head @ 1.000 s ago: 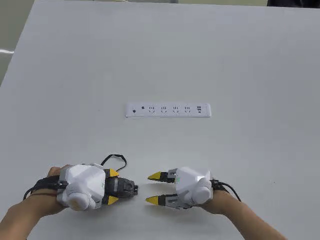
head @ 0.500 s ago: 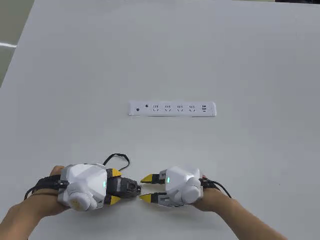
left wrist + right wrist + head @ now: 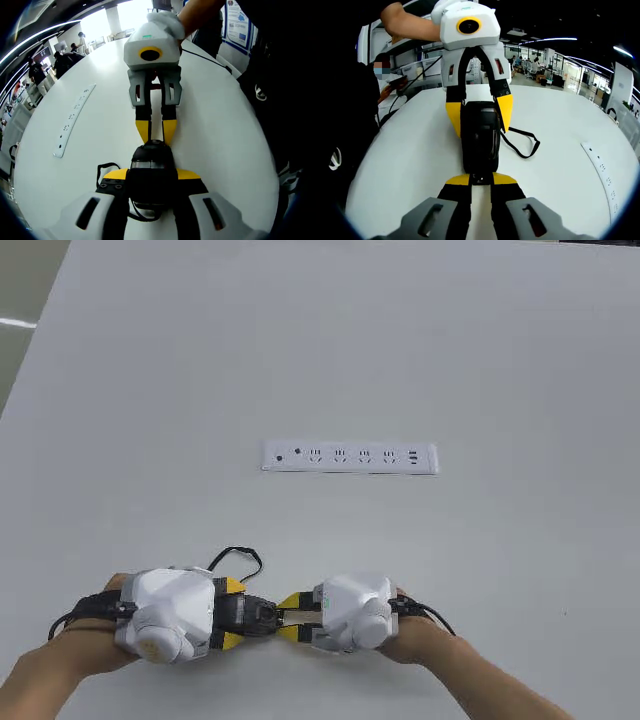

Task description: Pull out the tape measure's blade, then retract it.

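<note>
A black tape measure (image 3: pixel 255 615) lies on the white table, held across its case by my left gripper (image 3: pixel 228 613), which is shut on it. In the left gripper view the case (image 3: pixel 152 165) sits between my yellow fingers (image 3: pixel 187 174). Its black wrist strap (image 3: pixel 235 558) loops out behind. My right gripper (image 3: pixel 289 617) faces it from the right, open but narrowed. Its yellow tips (image 3: pixel 169 131) flank the front end of the case. The right gripper view shows the case (image 3: pixel 480 135) end-on, with its small front tab between my own fingertips (image 3: pixel 505 179). No blade is drawn out.
A white power strip (image 3: pixel 350 457) lies flat mid-table, well beyond the grippers. The broad white table (image 3: pixel 450 360) stretches away on all sides. Black cables trail from both grippers toward the person's arms.
My right gripper slid left until its tips reached the tape measure's front end, and its jaws narrowed. The left gripper and the case stayed put.
</note>
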`<move>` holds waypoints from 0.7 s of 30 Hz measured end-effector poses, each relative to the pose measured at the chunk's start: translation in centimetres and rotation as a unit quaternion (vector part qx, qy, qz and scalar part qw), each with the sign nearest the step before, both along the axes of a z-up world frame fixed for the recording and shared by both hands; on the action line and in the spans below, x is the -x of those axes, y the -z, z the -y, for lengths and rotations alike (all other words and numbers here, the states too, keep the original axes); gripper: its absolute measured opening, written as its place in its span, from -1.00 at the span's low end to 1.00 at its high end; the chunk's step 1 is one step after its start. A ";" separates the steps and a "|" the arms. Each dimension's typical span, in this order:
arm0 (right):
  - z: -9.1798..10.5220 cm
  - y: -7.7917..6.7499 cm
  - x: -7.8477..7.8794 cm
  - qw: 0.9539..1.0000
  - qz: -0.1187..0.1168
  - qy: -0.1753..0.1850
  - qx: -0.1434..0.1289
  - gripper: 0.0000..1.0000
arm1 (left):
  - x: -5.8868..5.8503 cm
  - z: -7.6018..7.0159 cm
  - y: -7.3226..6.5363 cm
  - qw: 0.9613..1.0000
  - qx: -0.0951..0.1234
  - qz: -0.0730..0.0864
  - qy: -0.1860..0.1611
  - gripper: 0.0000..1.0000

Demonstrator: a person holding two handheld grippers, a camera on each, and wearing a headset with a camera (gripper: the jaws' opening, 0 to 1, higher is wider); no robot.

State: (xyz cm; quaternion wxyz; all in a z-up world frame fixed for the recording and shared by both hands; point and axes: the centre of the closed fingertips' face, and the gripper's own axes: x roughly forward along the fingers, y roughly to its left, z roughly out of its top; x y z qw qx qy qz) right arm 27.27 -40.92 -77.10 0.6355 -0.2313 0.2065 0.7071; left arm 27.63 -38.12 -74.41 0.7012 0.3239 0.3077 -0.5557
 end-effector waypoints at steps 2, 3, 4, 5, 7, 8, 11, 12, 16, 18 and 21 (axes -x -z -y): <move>0.0 0.1 0.0 1.000 0.002 -0.003 0.002 -0.78 | 0.0 -0.1 0.1 1.000 -0.001 0.001 0.000 -0.42; 0.0 0.1 0.0 1.000 0.002 -0.003 0.002 -0.79 | 0.0 -0.1 0.2 1.000 -0.002 0.001 0.000 -0.42; 0.0 0.1 0.0 1.000 0.002 -0.004 0.003 -0.79 | 0.0 -0.1 0.2 1.000 -0.003 0.001 0.001 -0.42; 0.0 0.0 0.1 1.000 0.001 -0.004 0.004 -0.79 | 0.1 -0.1 0.1 1.000 -0.004 0.001 0.003 -0.42; 0.0 0.0 0.2 1.000 0.003 -0.006 0.006 -0.80 | 0.1 0.0 0.1 1.000 -0.004 0.002 0.004 -0.42; 0.0 -0.1 0.2 1.000 0.007 -0.007 0.006 -0.80 | 0.1 -0.1 0.0 1.000 -0.004 0.003 0.003 -0.42; 0.0 -0.3 0.1 1.000 0.008 -0.005 0.003 -0.80 | 0.1 -0.2 0.0 1.000 -0.002 0.003 -0.001 -0.42; 0.0 -0.4 0.1 1.000 0.008 -0.005 0.003 -0.80 | 0.1 -0.3 -0.1 1.000 -0.001 0.003 -0.001 -0.42; 0.0 -0.5 0.1 1.000 0.010 -0.005 0.003 -0.80 | 0.1 -0.4 0.0 1.000 0.000 0.005 -0.003 -0.42; 0.0 -0.5 0.1 1.000 0.010 -0.005 0.002 -0.80 | 0.1 -0.4 0.0 1.000 0.000 0.005 -0.003 -0.42; 0.1 -0.5 0.0 1.000 0.012 -0.006 0.002 -0.80 | 0.1 -0.5 0.0 1.000 0.001 0.005 -0.004 -0.43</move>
